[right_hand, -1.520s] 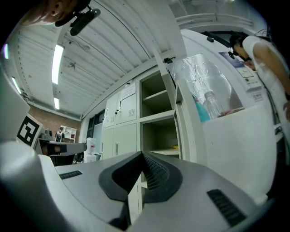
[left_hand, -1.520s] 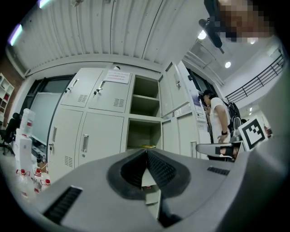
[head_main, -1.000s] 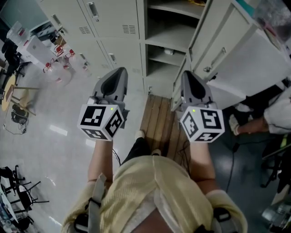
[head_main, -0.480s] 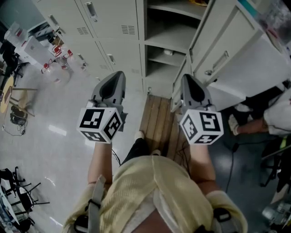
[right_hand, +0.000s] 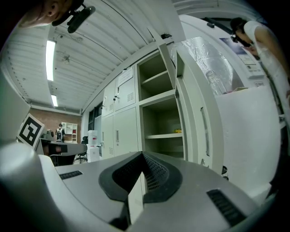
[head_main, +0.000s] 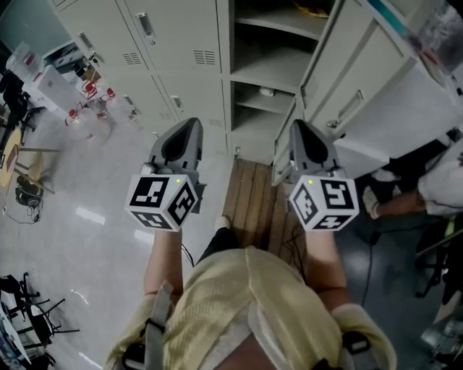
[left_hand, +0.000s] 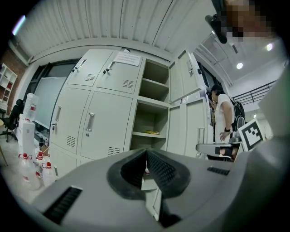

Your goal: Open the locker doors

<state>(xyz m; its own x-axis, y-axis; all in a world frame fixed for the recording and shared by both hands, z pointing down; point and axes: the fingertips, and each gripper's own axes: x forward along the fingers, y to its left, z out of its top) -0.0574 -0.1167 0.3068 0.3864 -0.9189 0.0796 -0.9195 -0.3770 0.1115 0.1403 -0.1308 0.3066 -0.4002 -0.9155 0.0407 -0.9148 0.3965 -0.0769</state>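
Observation:
A bank of grey lockers stands in front of me. The doors on the left point(head_main: 184, 32) are closed, each with a small handle point(head_main: 147, 22). The middle column point(head_main: 264, 72) is open and shows bare shelves, and its doors point(head_main: 351, 83) are swung out to the right. My left gripper point(head_main: 192, 121) and right gripper point(head_main: 298, 123) are held level side by side, short of the lockers and touching nothing. In the left gripper view the left gripper point(left_hand: 146, 152) points at the closed doors point(left_hand: 90, 124), shut and empty. The right gripper point(right_hand: 142, 155), also shut, faces the open shelves point(right_hand: 161, 118).
A wooden pallet point(head_main: 253, 195) lies on the floor below the open column. Plastic bottles point(head_main: 87, 115) stand on the floor at the left. A person point(head_main: 438, 181) crouches at the right behind the open doors. Something yellow point(left_hand: 153, 132) lies on a shelf.
Both grippers hold their places. Only the head view has shifted slightly, so the lockers sit a little lower in the picture.

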